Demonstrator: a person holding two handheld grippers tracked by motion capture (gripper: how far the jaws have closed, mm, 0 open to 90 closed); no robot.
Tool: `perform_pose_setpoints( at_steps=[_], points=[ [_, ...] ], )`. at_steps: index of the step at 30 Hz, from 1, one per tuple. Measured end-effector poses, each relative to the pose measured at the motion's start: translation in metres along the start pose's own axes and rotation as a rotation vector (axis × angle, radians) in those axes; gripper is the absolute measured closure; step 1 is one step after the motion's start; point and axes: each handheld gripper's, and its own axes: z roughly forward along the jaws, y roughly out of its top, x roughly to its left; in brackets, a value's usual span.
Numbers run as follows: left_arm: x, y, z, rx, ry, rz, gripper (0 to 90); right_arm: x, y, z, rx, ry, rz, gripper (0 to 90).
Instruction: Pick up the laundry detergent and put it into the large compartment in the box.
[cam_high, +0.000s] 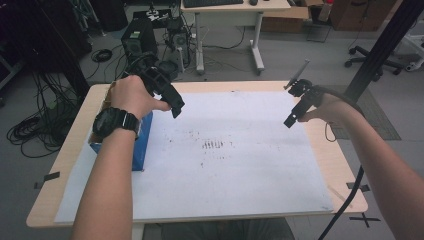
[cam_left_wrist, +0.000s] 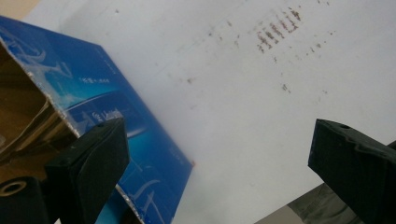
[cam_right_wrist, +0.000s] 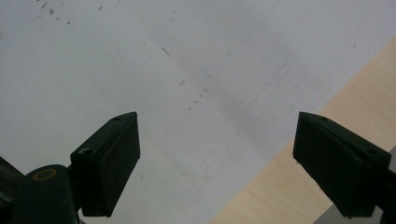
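An open blue cardboard box (cam_high: 142, 145) stands at the left edge of the white sheet (cam_high: 240, 175), its brown inside facing up. My left gripper (cam_high: 176, 111) hovers just right of the box's far end, pointing down at the sheet. In the left gripper view the box (cam_left_wrist: 116, 107) lies behind the left jaw, and the left gripper (cam_left_wrist: 219, 135) stands open with nothing between its jaws. My right gripper (cam_high: 290, 122) hangs over the sheet's right side. In the right gripper view the right gripper (cam_right_wrist: 217, 126) is open over bare sheet, near the wooden table edge (cam_right_wrist: 299, 186).
Dark smudge marks (cam_high: 215, 145) sit mid-sheet. The wooden table (cam_high: 330, 165) shows around the sheet. A black slanted pole (cam_high: 380, 50) rises at the right. Beyond the table are a computer tower (cam_high: 139, 40), floor cables (cam_high: 35, 130) and a desk (cam_high: 235, 15).
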Motion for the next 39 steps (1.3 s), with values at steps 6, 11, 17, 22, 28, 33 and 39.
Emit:
perform_pose_setpoints(
  at_steps=[6, 11, 17, 22, 28, 33, 39],
  points=[
    [-0.012, 0.002, 0.002, 0.001, -0.019, 0.071, 5.6, 0.001, 0.0, 0.0, -0.002, 0.0, 0.002, 14.6],
    [-0.02, 0.003, 0.005, 0.007, -0.03, 0.124, 5.9, 0.002, -0.001, 0.001, -0.001, 0.001, 0.002, 14.6],
    [-0.034, 0.007, 0.009, 0.011, -0.038, 0.188, 5.9, 0.003, -0.001, 0.002, 0.003, -0.003, -0.005, 14.6],
    [-0.042, 0.008, 0.013, 0.003, -0.049, 0.231, 5.9, 0.003, -0.002, 0.001, 0.0, -0.005, -0.003, 14.7],
    [-0.05, 0.007, 0.021, 0.004, -0.063, 0.286, 6.0, 0.003, -0.002, 0.001, -0.001, -0.003, -0.006, 14.6],
    [-0.056, 0.004, 0.024, 0.008, -0.067, 0.328, 6.8, 0.004, 0.0, 0.003, -0.002, -0.002, -0.015, 14.6],
    [-0.065, 0.001, 0.031, 0.004, -0.092, 0.356, 6.5, 0.005, 0.001, 0.005, -0.001, 0.001, -0.023, 14.6]
  ],
)
